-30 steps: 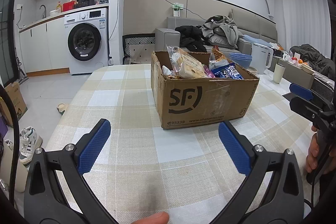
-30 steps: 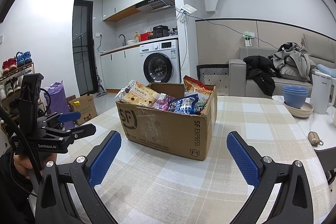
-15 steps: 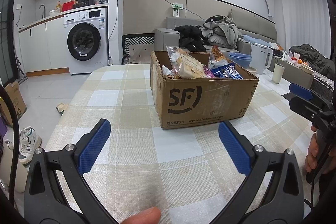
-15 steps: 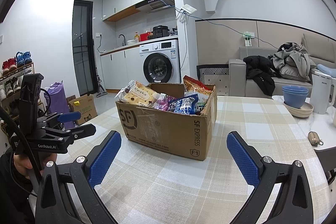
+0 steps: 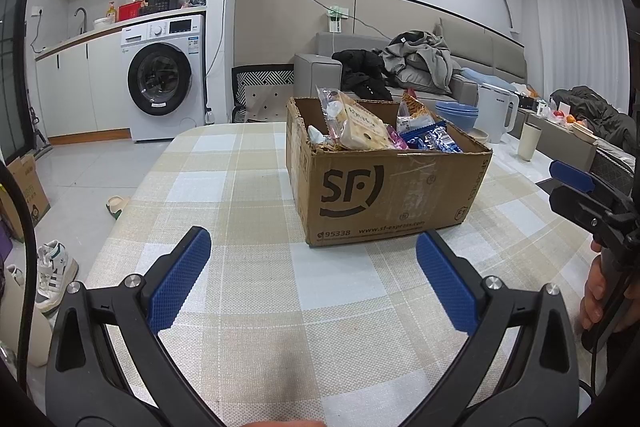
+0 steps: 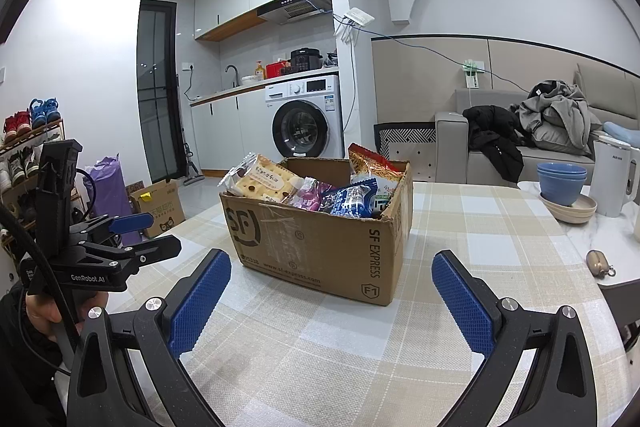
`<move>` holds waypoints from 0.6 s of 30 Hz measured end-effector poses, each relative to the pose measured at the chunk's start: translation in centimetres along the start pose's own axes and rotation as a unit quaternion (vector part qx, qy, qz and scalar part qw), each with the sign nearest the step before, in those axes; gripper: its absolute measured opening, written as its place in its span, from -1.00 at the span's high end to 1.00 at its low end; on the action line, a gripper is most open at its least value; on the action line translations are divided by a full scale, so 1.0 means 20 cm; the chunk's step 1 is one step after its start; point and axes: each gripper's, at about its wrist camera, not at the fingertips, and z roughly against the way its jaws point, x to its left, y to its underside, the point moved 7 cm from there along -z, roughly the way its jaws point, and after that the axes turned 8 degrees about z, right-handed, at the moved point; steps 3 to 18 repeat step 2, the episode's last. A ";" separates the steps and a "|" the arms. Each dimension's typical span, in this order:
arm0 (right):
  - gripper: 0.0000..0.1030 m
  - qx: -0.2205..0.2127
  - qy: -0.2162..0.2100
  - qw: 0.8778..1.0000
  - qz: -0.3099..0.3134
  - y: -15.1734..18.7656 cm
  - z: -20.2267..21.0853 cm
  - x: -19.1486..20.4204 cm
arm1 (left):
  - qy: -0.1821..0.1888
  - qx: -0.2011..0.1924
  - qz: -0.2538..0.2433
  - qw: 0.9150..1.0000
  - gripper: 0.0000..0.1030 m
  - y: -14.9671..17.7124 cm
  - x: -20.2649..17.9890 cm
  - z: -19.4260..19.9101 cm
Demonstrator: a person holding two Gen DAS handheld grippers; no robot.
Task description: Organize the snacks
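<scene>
Left wrist view: my left gripper (image 5: 312, 267) is spread wide and empty, low in the frame; the cardboard box (image 5: 384, 199) of snacks (image 5: 360, 129) sits centre-right on the checked tablecloth (image 5: 240, 187).
Right wrist view: my right gripper (image 6: 332, 291) is also spread and empty; the box (image 6: 320, 243) sits mid-frame.
Risk: the cracker pack (image 6: 262, 181) leans over the rim, so I judge a clumsy reach could tip it out.
</scene>
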 end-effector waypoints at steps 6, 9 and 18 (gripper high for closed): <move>-0.99 0.000 0.000 1.000 0.000 0.00 0.00 0.00 | 0.000 0.001 -0.001 1.000 -0.99 0.00 0.00 0.00; -0.99 0.000 0.000 1.000 0.000 0.00 0.00 0.00 | 0.000 0.001 -0.001 1.000 -0.99 0.00 0.00 0.00; -0.99 0.000 0.000 1.000 0.000 0.00 0.00 0.00 | 0.000 0.001 -0.001 1.000 -0.99 0.00 0.00 0.00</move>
